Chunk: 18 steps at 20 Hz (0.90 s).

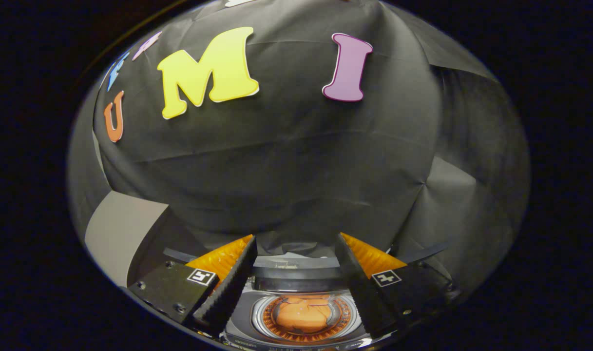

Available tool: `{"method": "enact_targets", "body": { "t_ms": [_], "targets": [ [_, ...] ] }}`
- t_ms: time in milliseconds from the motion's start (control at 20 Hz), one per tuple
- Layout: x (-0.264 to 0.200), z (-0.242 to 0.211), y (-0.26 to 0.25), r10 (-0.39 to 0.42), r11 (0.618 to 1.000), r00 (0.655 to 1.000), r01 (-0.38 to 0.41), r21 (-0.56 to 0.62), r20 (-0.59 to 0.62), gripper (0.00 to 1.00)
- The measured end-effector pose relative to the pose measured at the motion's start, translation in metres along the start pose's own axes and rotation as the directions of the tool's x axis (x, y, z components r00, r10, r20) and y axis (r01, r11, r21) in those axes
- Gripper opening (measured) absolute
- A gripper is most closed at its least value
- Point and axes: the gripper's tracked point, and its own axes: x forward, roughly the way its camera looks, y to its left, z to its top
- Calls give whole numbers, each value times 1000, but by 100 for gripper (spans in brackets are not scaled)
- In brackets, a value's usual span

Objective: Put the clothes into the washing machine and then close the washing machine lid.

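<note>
My gripper [296,238] is open, its two black fingers [228,287] with orange backs spread wide and nothing between them. Below, seen through the gap between the fingers, is the washing machine [242,319], viewed from above. Orange clothes [303,314] lie inside its round drum, within the shiny metal ring of the opening. A dark curved band at the far side of the opening looks like the lid [296,282], raised off the drum. The fingers hang above the machine and touch neither it nor the clothes.
The black cloth booth wall [286,170] rises close behind the machine. A light grey panel [118,234] stands to the left of the left finger.
</note>
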Motion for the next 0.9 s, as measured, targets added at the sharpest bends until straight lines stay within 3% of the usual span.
{"method": "enact_targets", "body": {
  "t_ms": [550,900],
  "targets": [
    [-48,-66,-3,-50,999,996,51,14,-68,100],
    [-69,-151,-10,-1,990,975,33,141,-222,100]
  ]
}}
